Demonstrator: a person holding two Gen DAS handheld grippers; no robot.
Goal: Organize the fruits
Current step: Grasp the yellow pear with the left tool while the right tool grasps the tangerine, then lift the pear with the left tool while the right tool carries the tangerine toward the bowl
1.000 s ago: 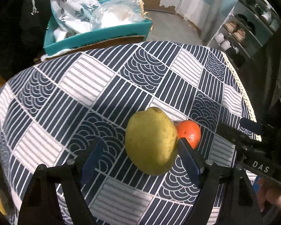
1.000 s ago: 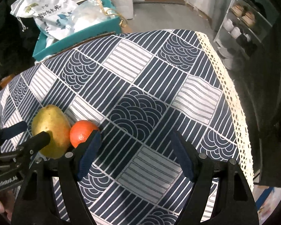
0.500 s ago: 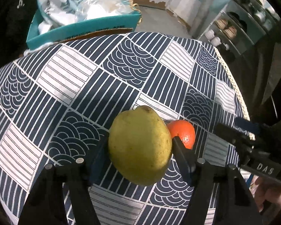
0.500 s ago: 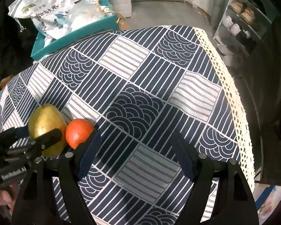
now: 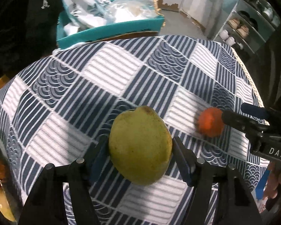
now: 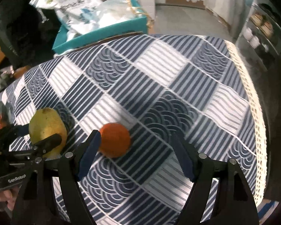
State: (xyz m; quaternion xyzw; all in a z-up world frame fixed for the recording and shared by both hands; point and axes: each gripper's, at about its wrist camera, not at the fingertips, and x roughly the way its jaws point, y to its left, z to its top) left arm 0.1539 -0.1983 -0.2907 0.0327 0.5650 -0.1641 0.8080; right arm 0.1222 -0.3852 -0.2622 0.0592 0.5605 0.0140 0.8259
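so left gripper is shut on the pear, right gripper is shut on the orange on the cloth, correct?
Not quite. The left gripper is shut on the pear, but the right gripper is open: in the right wrist view its jaws stand wide apart, with the orange resting on the tablecloth beside the left finger, not clamped.

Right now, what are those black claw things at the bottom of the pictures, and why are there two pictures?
They are two hand-held grabbers; a person holds one in each hand, and each carries a camera looking along its fingers. That gives two pictures of one table with a blue-and-white tablecloth. The left gripper squeezes a yellow-green pear. The right gripper is open, and an orange sits on the cloth beside one finger. Behind the table is a teal box of bags.
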